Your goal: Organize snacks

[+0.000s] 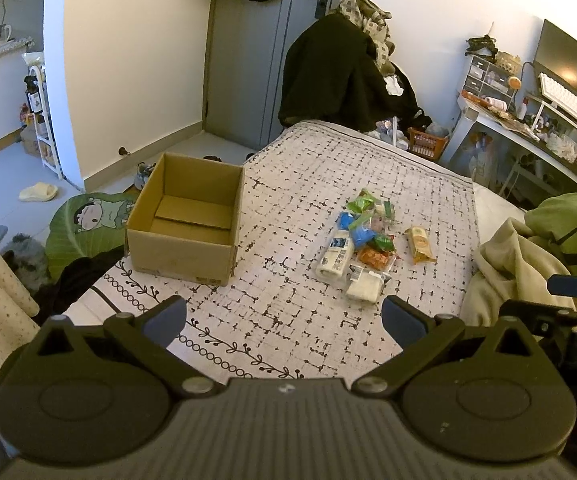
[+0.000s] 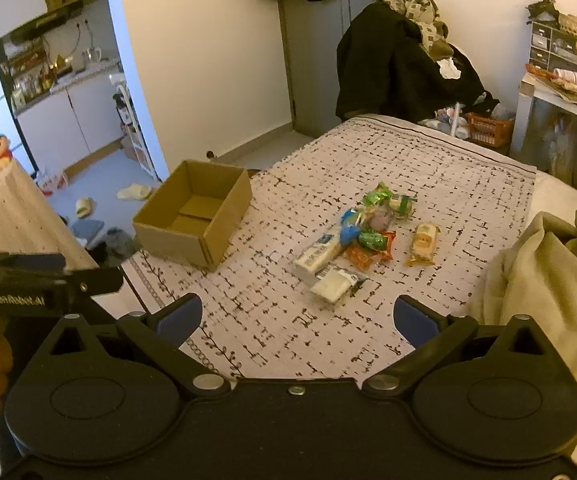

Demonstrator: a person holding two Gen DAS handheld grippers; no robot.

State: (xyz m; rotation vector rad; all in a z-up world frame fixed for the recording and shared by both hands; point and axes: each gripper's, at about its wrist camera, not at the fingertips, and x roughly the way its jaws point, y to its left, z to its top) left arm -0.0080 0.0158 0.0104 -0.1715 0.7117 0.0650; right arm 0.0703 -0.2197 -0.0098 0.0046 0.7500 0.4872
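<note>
An open, empty cardboard box (image 1: 186, 220) (image 2: 196, 216) stands on the patterned bed cover at the left. A heap of snack packets (image 1: 362, 240) (image 2: 352, 236) lies in the middle of the bed: a white milk carton (image 1: 335, 258) (image 2: 315, 256), a white packet (image 1: 364, 285) (image 2: 334, 284), green, blue and orange packets. A yellow snack bar (image 1: 420, 245) (image 2: 422, 243) lies apart to the right. My left gripper (image 1: 284, 322) is open and empty, short of the heap. My right gripper (image 2: 298, 318) is open and empty too, just short of the white packet.
A cream blanket (image 1: 516, 272) (image 2: 544, 292) and a green garment (image 1: 572, 224) lie at the bed's right edge. A chair piled with dark clothes (image 1: 336, 76) stands beyond the bed's far end. A desk (image 1: 528, 136) is at the right; the floor drops off left of the box.
</note>
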